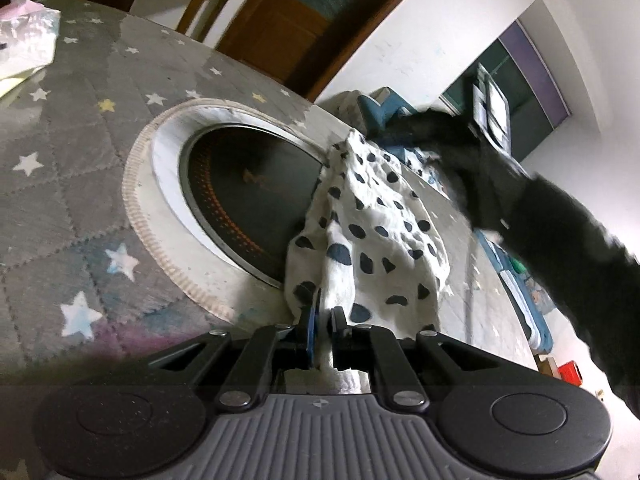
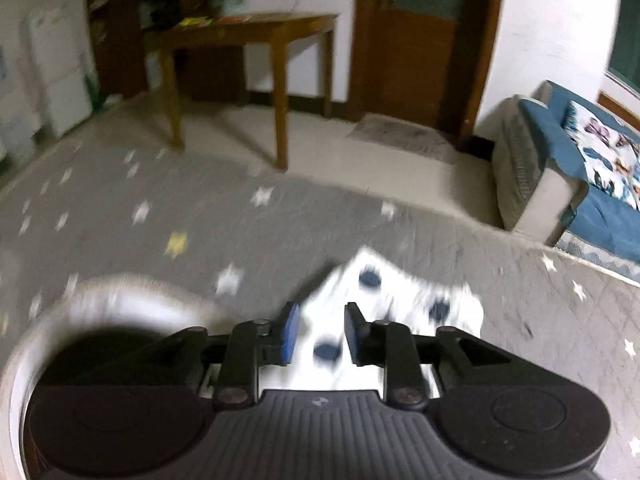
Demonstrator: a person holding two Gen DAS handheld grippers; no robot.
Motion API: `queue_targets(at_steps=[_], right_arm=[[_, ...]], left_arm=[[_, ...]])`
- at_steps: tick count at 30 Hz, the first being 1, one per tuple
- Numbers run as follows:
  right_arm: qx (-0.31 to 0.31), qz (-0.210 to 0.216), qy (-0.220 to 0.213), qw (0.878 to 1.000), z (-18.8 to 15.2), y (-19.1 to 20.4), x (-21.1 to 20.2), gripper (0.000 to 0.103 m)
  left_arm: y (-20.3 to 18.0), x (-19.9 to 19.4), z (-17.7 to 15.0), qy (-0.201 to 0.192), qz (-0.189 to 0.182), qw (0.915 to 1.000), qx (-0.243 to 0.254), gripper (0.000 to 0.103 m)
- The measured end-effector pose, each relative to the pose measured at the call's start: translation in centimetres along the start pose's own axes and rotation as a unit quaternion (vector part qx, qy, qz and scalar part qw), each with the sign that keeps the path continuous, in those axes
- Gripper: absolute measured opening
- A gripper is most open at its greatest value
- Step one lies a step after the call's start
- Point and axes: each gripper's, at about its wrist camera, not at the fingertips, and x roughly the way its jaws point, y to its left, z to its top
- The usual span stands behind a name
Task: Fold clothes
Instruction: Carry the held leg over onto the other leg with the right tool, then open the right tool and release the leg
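The left gripper was clenched on an edge of the white cloth with dark spots, its fingers pressed together with fabric pinched between them. From that grip the cloth rose toward one o'clock in the left wrist view, bunched and creased, draped over the right edge of a round dark heater set in a white ring. Farther along at two o'clock, a dark, blurred sleeve crossed the frame beside the cloth's far end. In the right wrist view, the right gripper stood released, its fingers spread apart, and the spotted cloth lay directly beneath and just past them, spreading toward one o'clock; whether the pads touched it could not be told through the blur. The grey star-patterned mat lay under everything. Beyond it stood a wooden table at eleven o'clock, a wooden door at one o'clock, and a blue-covered sofa at three o'clock.
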Motion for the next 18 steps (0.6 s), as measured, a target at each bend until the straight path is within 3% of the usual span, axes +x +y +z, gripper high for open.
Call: queue_targets(at_steps=[8, 10, 14, 18], right_arm=[[-0.072, 0.037, 0.04, 0.996, -6.0, 2.9, -1.3, 0.026], [-0.084, 0.041, 0.041, 0.995, -6.6, 3.9, -0.7, 0.036], [-0.092, 0.053, 0.023, 0.994, -6.2, 5.3, -0.5, 0.041], [-0.066, 0.07, -0.01, 0.995, -6.0, 4.2, -3.3, 0.044]], left_arm=[[-1.4, -0.7, 0.7, -0.016, 0.007, 0.9996, 0.02, 0.01], [-2.0, -0.9, 0.9, -0.02, 0.008, 0.9994, 0.028, 0.013], [-3.9, -0.6, 1.4, -0.023, 0.0, 0.9983, 0.054, 0.019], [-5.9, 0.7, 1.9, -0.015, -0.013, 0.9966, 0.08, 0.024]])
